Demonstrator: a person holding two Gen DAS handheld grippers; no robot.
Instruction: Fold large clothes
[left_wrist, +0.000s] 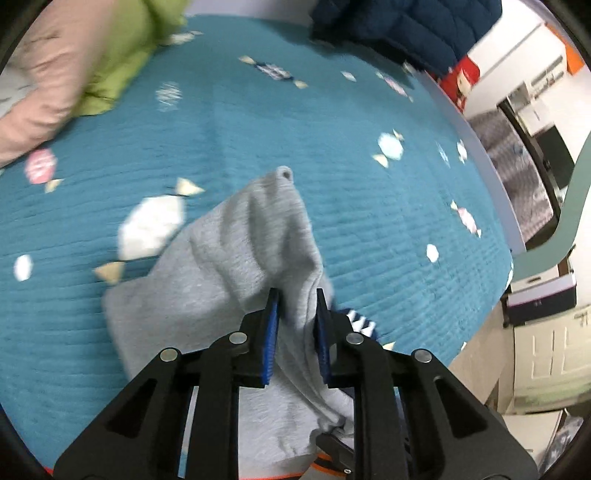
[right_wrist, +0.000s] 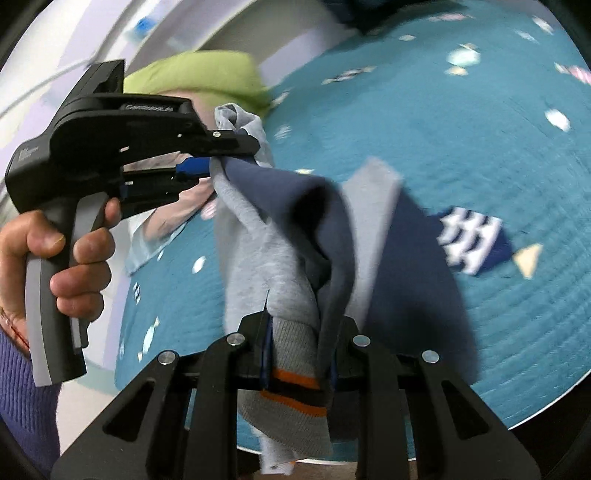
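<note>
Grey garment (left_wrist: 236, 266) hangs pinched between left claw (left_wrist: 297, 299) and right claw (right_wrist: 297, 332), above the teal blanket (left_wrist: 369, 221).

Teal quilt (left_wrist: 369, 229) with a candy print covers the whole surface. Off at its far left there's a pink pillow (left_wrist: 48, 85) with something lime green (left_wrist: 122, 62) bunched against it. Dark navy puffy thing (left_wrist: 402, 26) sits at the far edge.
</note>
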